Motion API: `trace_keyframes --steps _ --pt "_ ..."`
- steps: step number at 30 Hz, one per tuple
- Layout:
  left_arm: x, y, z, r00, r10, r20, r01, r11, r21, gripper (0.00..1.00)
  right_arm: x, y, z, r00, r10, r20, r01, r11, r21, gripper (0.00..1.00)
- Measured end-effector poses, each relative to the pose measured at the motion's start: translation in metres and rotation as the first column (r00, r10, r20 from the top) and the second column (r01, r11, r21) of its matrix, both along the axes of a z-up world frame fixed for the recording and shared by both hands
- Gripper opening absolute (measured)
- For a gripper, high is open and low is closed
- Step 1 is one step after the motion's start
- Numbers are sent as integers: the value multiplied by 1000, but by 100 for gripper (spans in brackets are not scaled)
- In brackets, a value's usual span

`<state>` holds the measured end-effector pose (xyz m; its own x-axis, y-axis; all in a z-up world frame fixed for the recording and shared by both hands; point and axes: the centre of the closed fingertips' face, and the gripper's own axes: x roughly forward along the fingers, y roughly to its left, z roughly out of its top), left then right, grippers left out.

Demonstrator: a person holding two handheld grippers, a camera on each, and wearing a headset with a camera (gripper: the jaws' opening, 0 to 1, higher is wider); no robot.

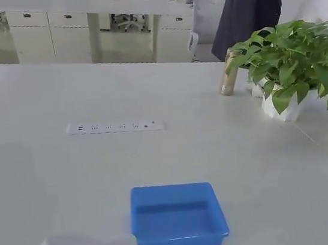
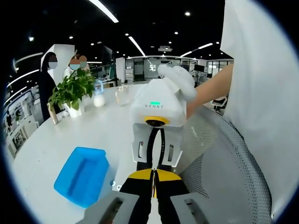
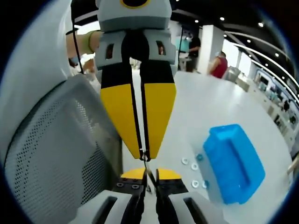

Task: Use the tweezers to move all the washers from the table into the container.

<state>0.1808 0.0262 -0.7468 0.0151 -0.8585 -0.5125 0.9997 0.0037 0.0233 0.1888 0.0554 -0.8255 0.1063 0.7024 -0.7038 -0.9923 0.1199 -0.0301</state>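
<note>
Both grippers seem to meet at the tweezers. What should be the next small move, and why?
Probably the right gripper should open and back off. It and the left gripper both look shut on the thin metal tweezers, whose tip points at the right one, while the small round washers lie on the white table beside the blue plastic container.

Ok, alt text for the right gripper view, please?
The yellow-and-black left tool, from above, and the right tool, below, are both shut on thin metal tweezers. Small ring washers lie on the white table beside a blue plastic container.
</note>
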Motion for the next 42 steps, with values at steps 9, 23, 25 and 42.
trace_keyframes --steps 9,23,25,42 --pt "-3 -2 -11 1000 -3 -11 3 1000 12 0 0 0 1 999 -38 2 38 999 34 4" --pt "9 23 0 1000 28 9 -28 999 21 0 10 14 2 1000 -26 0 26 1000 14 7" --pt "16 31 0 998 54 25 -55 998 38 0 20 19 2 999 -30 34 30 1000 4 7" --pt "57 60 -2 984 158 84 -165 983 81 0 61 48 3 996 -76 54 73 995 61 8"
